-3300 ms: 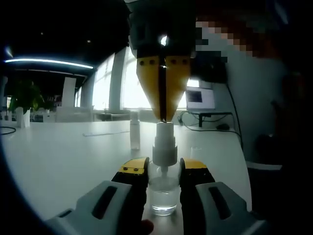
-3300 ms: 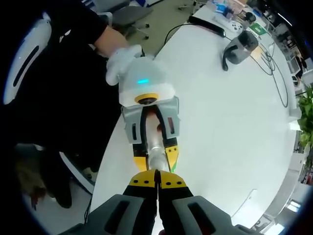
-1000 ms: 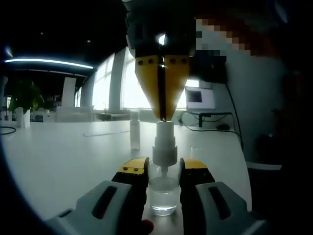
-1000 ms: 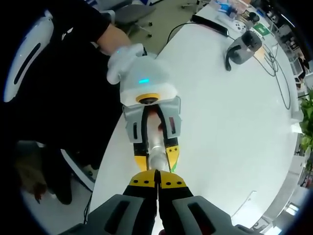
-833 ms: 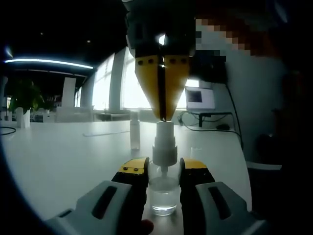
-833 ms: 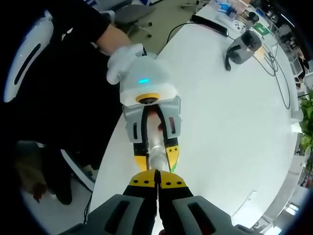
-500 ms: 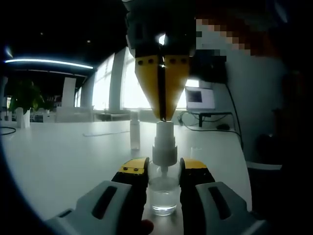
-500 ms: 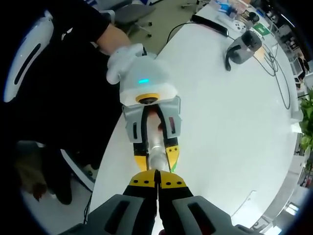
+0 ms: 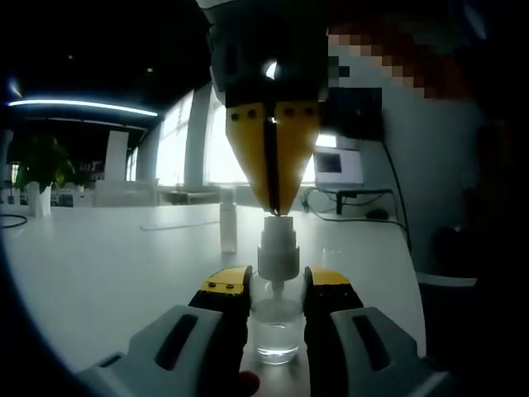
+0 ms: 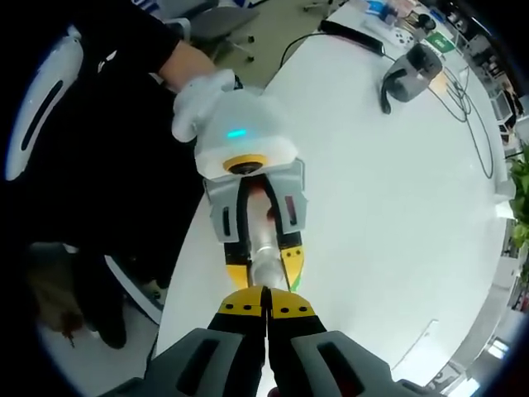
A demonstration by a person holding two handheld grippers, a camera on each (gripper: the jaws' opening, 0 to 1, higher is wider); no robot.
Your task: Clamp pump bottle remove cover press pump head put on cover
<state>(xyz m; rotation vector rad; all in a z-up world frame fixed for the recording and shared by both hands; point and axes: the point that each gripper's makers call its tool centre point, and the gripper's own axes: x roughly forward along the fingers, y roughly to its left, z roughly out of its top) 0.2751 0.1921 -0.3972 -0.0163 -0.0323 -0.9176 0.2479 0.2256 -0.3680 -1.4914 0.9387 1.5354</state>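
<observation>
Left tool (image 9: pixel 277 291) clamped on the clear pump bottle (image 9: pixel 276 329), standing on the white counter (image 9: pixel 107 265). Right tool (image 9: pixel 273 207), jaws together, tip on the pump head (image 9: pixel 278 241). Bottle looks light, slick, tippy: grip the body low.

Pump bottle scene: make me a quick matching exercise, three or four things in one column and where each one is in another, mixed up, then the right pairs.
1. left gripper
2. right gripper
3. cover
4. monitor

A. standing alone on the table
B. at the far table edge
C. shut, tips on the pump head
D. clamped on the pump bottle

Pairs: 1-D, 2-C, 3-A, 4-B
</observation>
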